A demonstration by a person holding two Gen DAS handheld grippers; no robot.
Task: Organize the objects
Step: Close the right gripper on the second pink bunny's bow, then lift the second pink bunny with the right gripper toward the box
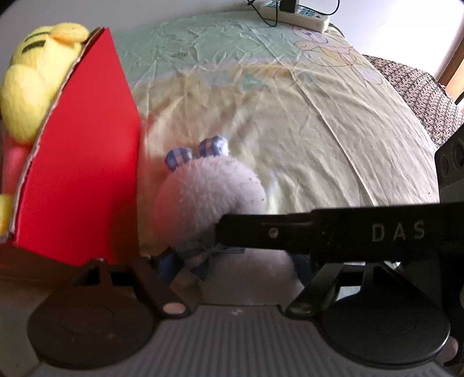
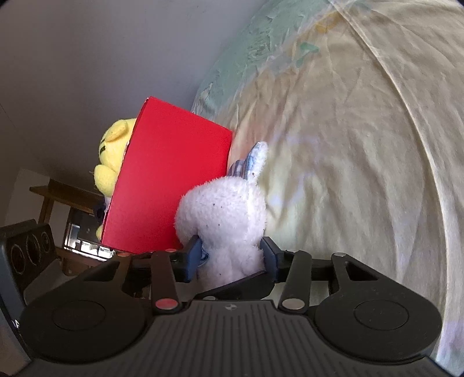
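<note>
A white plush rabbit (image 1: 208, 194) with blue checked ears stands upright just right of a red cardboard box (image 1: 81, 174). A yellow plush toy (image 1: 32, 81) sticks out of the box's top. In the right wrist view the rabbit (image 2: 226, 214) sits between the blue pads of my right gripper (image 2: 232, 258), which press on its body beside the box (image 2: 168, 179). My left gripper (image 1: 235, 269) flanks the rabbit's lower body, its pads close against the fur and largely hidden. The right gripper's black finger (image 1: 319, 232) crosses in from the right at the rabbit's neck.
A wrinkled yellow and green bed sheet (image 1: 290, 116) spreads out beyond the toys. A white power strip (image 1: 295, 13) with cables lies at the far edge, a patterned blanket (image 1: 420, 87) at the right. A wooden table (image 2: 63, 194) stands past the box.
</note>
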